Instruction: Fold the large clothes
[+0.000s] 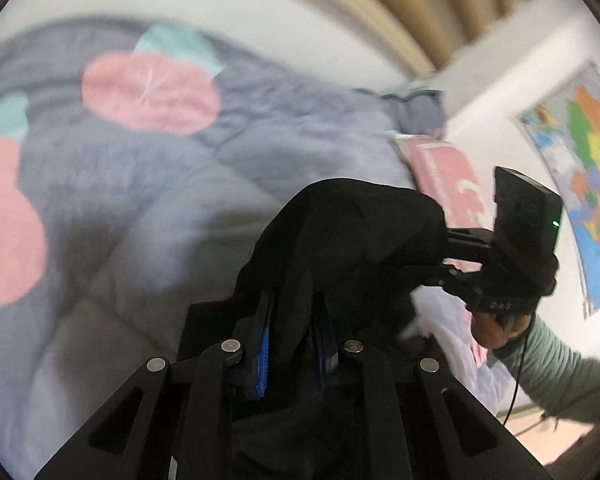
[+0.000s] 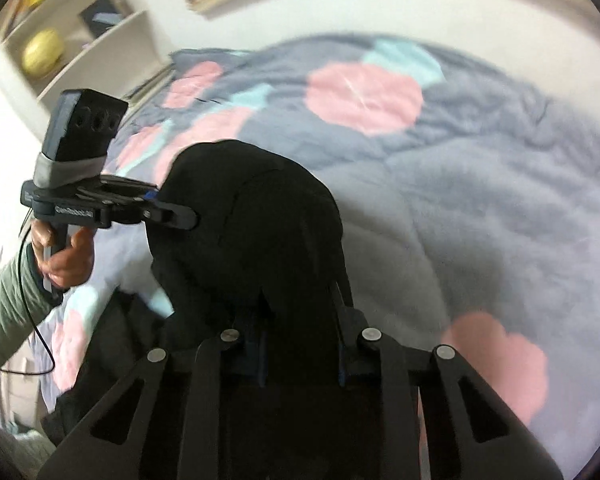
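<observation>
A black garment (image 1: 340,236) hangs bunched above the bed, draped over both grippers. My left gripper (image 1: 292,320) is shut on a fold of it, with the cloth covering the fingertips. In the right wrist view the same black garment (image 2: 256,232) mounds over my right gripper (image 2: 300,320), which is also shut on it. Each gripper shows in the other's view. The right gripper (image 1: 452,248) enters the cloth from the right, and the left gripper (image 2: 180,216) from the left. More black cloth (image 2: 112,344) trails down to the lower left.
A grey-blue quilt (image 1: 160,184) with pink flowers and teal leaves covers the bed below. A pink item (image 1: 448,176) lies at its far side, under a wall map (image 1: 584,168). White shelves (image 2: 72,36) holding a yellow ball stand at the left. A person's hand (image 2: 64,256) in a green sleeve grips the left handle.
</observation>
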Tool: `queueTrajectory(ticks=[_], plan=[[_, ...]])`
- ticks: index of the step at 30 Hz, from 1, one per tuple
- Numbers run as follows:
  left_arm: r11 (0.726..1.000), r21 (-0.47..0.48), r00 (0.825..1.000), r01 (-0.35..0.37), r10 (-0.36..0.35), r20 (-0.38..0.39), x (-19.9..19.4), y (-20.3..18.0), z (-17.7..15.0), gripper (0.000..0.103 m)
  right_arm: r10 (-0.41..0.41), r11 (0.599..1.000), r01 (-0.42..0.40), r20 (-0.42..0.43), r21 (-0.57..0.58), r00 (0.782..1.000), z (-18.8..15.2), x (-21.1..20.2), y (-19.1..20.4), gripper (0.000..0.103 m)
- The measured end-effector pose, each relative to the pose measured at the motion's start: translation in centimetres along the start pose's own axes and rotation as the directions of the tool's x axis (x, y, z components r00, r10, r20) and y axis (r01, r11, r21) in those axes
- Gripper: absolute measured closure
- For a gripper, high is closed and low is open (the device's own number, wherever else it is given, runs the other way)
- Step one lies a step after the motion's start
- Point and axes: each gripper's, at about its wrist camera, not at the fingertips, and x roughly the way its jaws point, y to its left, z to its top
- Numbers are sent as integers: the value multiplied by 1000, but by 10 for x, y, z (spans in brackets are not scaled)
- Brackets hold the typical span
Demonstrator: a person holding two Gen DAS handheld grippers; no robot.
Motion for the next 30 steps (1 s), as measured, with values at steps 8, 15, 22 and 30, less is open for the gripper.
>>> queueTrajectory(ticks=[8, 15, 22, 30], plan=[[988, 151, 1000, -19, 16, 25, -88, -107, -91, 86, -35, 997, 39, 53, -62, 998, -61, -90, 81, 75], [989, 144, 999, -19, 25, -40, -103, -143, -184, 86, -75, 993, 76, 11, -94, 997, -152, -122, 149, 75], [1000, -25, 985, -6, 1, -174, -66, -115, -282, 83, -95, 994, 87, -135, -65, 986, -247, -79, 183, 71], [985, -126, 966, -118, 84, -246, -61, -96, -337, 83, -131, 991, 134, -224, 0, 966, -282, -56, 179, 70]])
